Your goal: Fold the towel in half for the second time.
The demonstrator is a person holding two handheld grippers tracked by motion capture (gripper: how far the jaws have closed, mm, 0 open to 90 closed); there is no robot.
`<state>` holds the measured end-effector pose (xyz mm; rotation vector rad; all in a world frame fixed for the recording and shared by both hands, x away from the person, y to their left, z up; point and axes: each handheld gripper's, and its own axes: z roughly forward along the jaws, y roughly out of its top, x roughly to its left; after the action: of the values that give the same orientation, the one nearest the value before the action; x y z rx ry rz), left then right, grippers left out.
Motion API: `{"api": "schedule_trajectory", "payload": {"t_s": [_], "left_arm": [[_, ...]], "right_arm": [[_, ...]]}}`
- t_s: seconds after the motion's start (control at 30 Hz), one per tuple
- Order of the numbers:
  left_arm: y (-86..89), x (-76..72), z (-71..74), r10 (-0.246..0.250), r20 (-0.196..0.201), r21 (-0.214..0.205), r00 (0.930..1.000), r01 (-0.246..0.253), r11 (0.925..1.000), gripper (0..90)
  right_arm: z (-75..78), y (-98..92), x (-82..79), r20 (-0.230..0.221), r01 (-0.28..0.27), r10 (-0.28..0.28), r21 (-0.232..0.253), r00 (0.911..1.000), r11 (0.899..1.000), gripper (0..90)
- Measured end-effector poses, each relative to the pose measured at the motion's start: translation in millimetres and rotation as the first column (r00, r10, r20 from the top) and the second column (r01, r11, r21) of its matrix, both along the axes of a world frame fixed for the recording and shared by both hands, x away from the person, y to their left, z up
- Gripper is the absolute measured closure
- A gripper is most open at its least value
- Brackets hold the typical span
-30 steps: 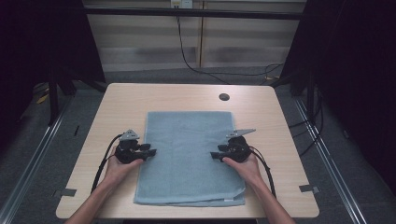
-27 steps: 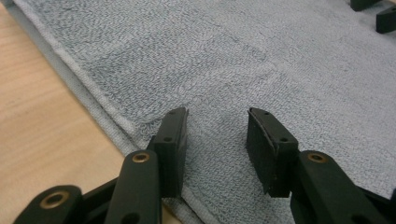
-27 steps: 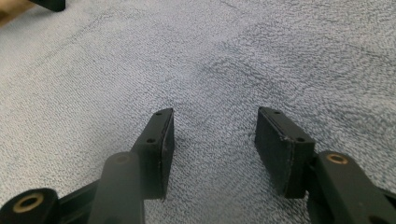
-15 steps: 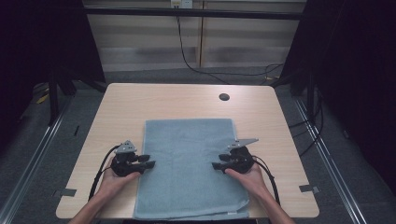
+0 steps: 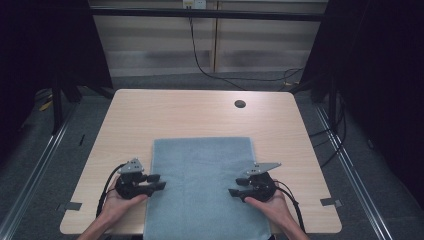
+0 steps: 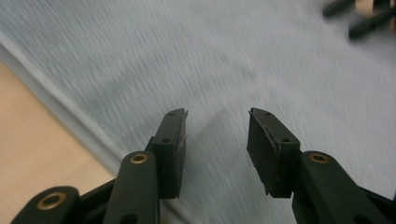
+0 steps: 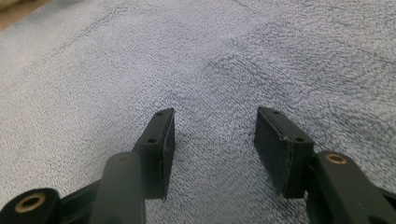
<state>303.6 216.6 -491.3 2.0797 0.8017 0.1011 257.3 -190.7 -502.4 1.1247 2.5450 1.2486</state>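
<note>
A blue-grey towel lies flat on the wooden table, and its near end reaches past the front edge. My left gripper is at the towel's left edge, pointing inward, jaws open. In the left gripper view the left gripper hangs over the towel just inside its hem, with nothing between the pads. My right gripper is over the towel's right part, pointing inward, and is also open. In the right gripper view the right gripper has only terry cloth under it.
A round cable hole sits at the table's far right. Bare wood shows beyond the towel and on both sides. A black cable hangs behind the table. Dark frame posts stand left and right. The right gripper's tips appear blurred in the left gripper view.
Both hands have drawn back toward the table's front edge. The towel has slid the same way: its far edge lies nearer and its near end now overhangs the front.
</note>
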Motion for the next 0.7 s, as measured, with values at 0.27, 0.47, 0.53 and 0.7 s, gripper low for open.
{"api": "schedule_trajectory", "payload": {"t_s": [0.27, 0.47, 0.53, 0.7], "left_arm": [[-5.1, 22.4, -12.3, 0.04, 0.001, 0.045, 0.9992, -0.04, 0.9982, 57.5], [0.2, -1.1, -12.1, 0.008, 0.005, 0.049, 1.0, -0.008, 0.9988, 57.6], [0.4, -7.3, -11.0, -0.001, -0.003, 0.049, 1.0, 0.002, 0.9988, 57.7], [4.8, -4.4, -4.5, -0.014, -0.016, 0.035, 0.9998, 0.015, 0.9993, 57.8]], "right_arm": [[-1.0, -0.3, -3.6, -0.001, -0.017, 0.017, 0.015, 0.9999, 1.0, 48.8], [1.1, 0.6, -21.7, -0.038, -0.043, 0.044, 0.029, 0.9983, 0.999, 50.4], [2.6, 1.3, -30.1, -0.052, -0.062, 0.063, 0.026, 0.9967, 0.998, 50.9], [13.8, -6.9, -23.5, -0.042, -0.044, 0.047, 0.055, 0.998, 0.997, 52.0]]}}
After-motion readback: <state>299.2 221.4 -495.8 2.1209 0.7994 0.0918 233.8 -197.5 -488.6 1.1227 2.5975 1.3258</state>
